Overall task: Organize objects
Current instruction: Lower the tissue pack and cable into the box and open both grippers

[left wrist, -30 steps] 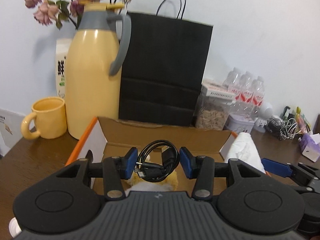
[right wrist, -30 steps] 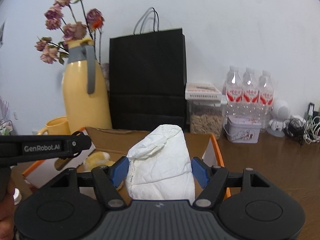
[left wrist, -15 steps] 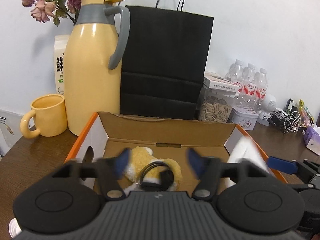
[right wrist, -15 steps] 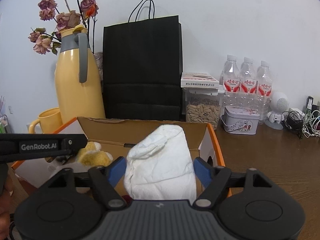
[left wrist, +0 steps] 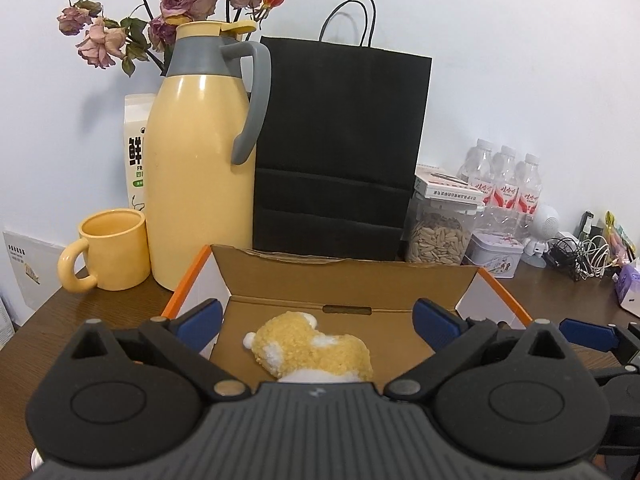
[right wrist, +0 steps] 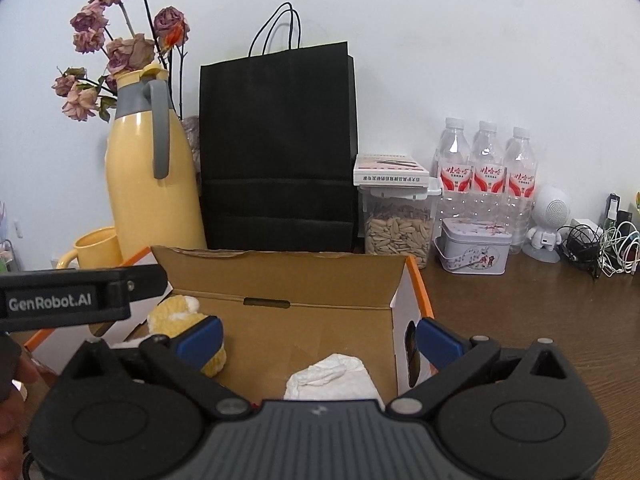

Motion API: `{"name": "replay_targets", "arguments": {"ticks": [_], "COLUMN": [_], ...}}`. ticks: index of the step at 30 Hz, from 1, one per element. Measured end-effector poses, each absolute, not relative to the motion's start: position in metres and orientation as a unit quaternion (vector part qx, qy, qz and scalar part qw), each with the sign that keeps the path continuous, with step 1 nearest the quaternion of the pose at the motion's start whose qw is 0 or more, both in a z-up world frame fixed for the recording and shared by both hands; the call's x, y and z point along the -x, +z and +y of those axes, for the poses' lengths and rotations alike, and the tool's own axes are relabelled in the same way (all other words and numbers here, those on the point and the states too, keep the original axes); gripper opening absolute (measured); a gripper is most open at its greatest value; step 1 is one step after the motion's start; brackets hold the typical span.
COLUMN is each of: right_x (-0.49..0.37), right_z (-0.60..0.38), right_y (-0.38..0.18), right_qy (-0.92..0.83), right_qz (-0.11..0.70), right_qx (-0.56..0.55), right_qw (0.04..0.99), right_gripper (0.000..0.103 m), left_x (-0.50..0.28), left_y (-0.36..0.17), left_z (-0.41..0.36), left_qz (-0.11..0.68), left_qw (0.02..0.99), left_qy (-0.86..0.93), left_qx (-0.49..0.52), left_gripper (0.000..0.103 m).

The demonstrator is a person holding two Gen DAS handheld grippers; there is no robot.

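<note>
An open cardboard box [left wrist: 344, 280] with orange edges sits on the wooden table, and it shows in the right wrist view [right wrist: 280, 276] too. A yellow and white plush toy [left wrist: 312, 350] lies inside it at the left, also seen in the right wrist view [right wrist: 176, 312]. A crumpled white paper bundle [right wrist: 328, 378] lies inside at the right. My left gripper [left wrist: 318, 320] is open and empty above the plush toy. My right gripper [right wrist: 318, 338] is open and empty above the bundle. The black cable is hidden from view.
Behind the box stand a yellow thermos jug [left wrist: 196, 176], a yellow mug [left wrist: 108, 250], a black paper bag [left wrist: 336, 152], a seed jar [right wrist: 398, 228], water bottles [right wrist: 486, 176], a tin [right wrist: 474, 246] and tangled cables [right wrist: 600, 248].
My left gripper opened and let go of the black cable into the box. My right gripper opened and dropped the white bundle into the box. Both grippers pulled back and up.
</note>
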State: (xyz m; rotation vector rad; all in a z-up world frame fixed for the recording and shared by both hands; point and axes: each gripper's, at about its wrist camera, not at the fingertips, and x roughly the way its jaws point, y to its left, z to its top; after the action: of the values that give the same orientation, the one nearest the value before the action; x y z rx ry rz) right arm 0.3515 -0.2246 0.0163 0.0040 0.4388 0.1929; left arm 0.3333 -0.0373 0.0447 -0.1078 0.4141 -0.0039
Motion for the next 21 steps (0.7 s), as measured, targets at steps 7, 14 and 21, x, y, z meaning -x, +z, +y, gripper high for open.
{"name": "replay_targets", "arguments": {"ticks": [7,14,21], "right_x": [-0.345,-0.323,-0.286], "right_z": [-0.224,-0.221,-0.218], "right_y": [0.023,0.040,0.045], "right_qy": [0.098,0.103,0.115], "right_qz": [0.210,0.185,0.171], "right_qx": [0.003,0.013,0.020], "right_qw": [0.973,0.977,0.978], "right_gripper": [0.103,0.103,0.103], "left_x": [-0.322,-0.293,-0.248], "left_y": [0.054,0.069,0.075], "left_z": [-0.035,-0.031,-0.025], "left_qz": [0.191,0.169,0.152], "left_qw": [0.980,0.984,0.987], "left_qy": [-0.004,-0.007,-0.013], "left_qx": [0.056,0.058,0.054], "left_gripper": [0.103,0.103,0.103]}}
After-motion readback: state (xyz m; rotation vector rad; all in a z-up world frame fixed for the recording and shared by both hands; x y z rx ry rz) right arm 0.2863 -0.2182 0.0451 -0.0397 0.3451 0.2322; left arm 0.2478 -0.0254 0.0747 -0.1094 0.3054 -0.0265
